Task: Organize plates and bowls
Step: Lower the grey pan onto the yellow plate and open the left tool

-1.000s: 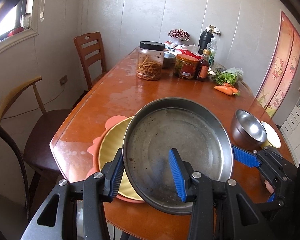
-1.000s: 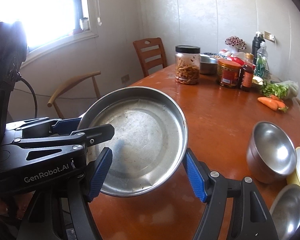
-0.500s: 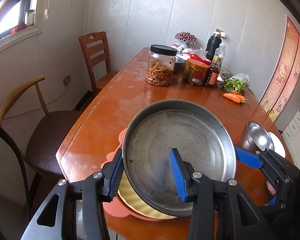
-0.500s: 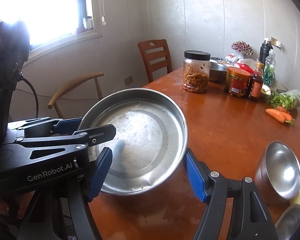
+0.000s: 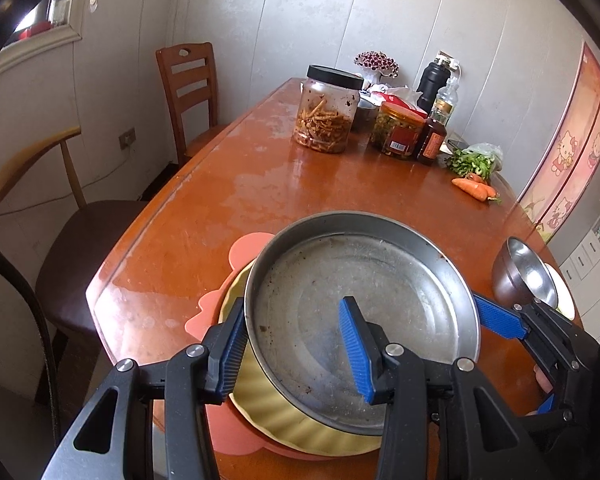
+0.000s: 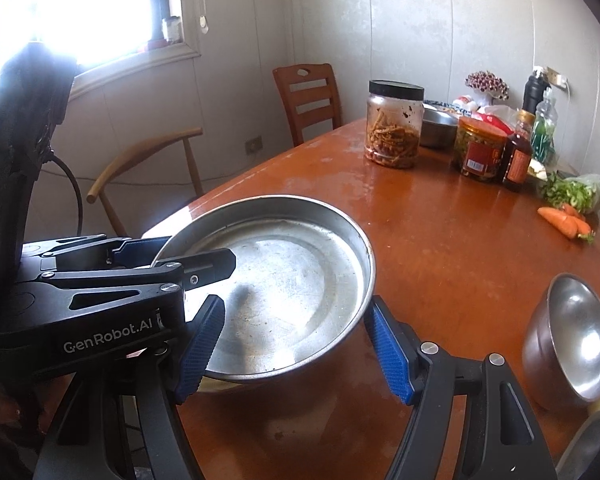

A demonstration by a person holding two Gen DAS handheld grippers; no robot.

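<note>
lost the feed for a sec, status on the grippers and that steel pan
Left gripper shut on steel pan rim. Right gripper grips opposite rim. Pan over yellow plate; nothing in the way.

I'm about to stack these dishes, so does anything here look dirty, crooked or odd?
Yes. The steel pan, held by its rim in the left tongs, has brown specks and smears across its inside. It sits tilted and off-centre over the yellow plate on the pink mat, not nested flat.

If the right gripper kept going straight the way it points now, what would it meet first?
The right gripper already straddles the round metal pan's rim, so pushing on it would likely press further into the pan; depth is hard to judge.
</note>
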